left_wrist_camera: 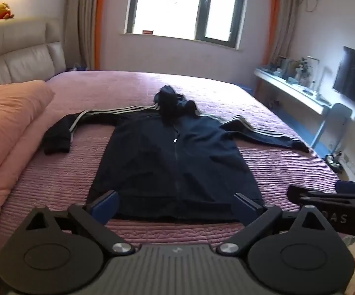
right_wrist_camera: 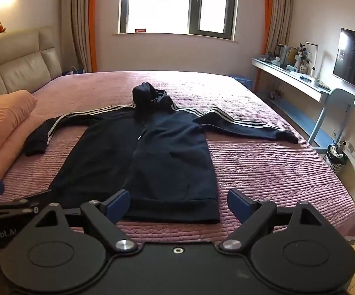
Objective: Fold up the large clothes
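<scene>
In the left wrist view, a big dark blue zip-up hoodie with white stripes down its sleeves (left_wrist_camera: 175, 152) lies flat on the wide bed with a pink ribbed cover (left_wrist_camera: 275, 162). Its bottom hem runs along the near edge of the bed. Its hood is bunched up toward the far edge, under the bright window (left_wrist_camera: 184, 7). One sleeve reaches out to the left edge, where its cuff bends back beside a soft peach pillow (left_wrist_camera: 7, 132). The other sleeve reaches out to the right edge. The left gripper (left_wrist_camera: 176, 206), black with blue pads, hangs over the hem with its jaws spread wide. Nothing is between them. The right gripper (left_wrist_camera: 329, 196) pokes in from the right, above the near right part of the bed.

In the right wrist view, the same hoodie (right_wrist_camera: 167, 152) sits in the middle of the bed (right_wrist_camera: 275, 172), zipped shut, with the hem close to the near edge. The right gripper (right_wrist_camera: 178, 205) hangs over the right half of the hem. Its jaws are spread wide too, and they hold nothing. The left gripper (right_wrist_camera: 7, 199) shows at the left edge of the view; from this side I cannot tell how its jaws stand. A flat black TV (right_wrist_camera: 354, 61) hangs on the right wall above a long pale shelf (right_wrist_camera: 288, 78).
</scene>
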`<state>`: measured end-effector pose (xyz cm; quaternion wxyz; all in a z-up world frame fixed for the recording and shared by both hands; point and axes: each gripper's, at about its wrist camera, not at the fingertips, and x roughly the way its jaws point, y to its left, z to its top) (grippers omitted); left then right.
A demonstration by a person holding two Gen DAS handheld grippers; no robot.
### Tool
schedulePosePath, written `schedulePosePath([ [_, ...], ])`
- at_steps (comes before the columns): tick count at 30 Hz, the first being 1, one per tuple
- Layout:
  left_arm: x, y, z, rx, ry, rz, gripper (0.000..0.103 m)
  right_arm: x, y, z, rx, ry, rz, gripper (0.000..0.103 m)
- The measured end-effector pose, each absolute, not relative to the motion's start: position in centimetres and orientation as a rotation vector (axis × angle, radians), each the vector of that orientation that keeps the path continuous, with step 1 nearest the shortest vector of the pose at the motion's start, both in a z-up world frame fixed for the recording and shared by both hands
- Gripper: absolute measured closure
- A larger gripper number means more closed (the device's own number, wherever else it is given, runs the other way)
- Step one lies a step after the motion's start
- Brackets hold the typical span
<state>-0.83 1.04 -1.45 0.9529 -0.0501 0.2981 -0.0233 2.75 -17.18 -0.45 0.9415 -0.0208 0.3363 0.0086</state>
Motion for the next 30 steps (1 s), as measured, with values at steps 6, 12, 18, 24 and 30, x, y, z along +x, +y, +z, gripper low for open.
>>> schedulePosePath([
  [6, -0.8, 0.7, -1.5, -0.082, 0.608, -0.046, 0.004, 2.6, -17.6, -0.4, -0.031, 0.682, 0.028, 0.001],
  [12, -0.5, 0.8, -1.7, -0.104, 0.634, -0.043, 0.004, 2.5, -17.6, -0.8, -0.029, 0.689, 0.036, 0.001],
  [18, -0.6, 1.2, -1.7, -0.109, 0.634, -0.037, 0.004, 2.4, -17.5, -0.8, -0.034, 0.687, 0.041, 0.001],
  [24, -0.7, 1.4, -1.9, -0.121, 0.641, -0.036, 0.004, 2.6, -17.5, -0.9, -0.03, 0.698, 0.045, 0.001],
  [30, -0.5, 1.8, -1.9, -0.127, 0.647, -0.031, 0.004, 2.7, -17.4, -1.0, -0.029, 0.704, 0.049, 0.001],
])
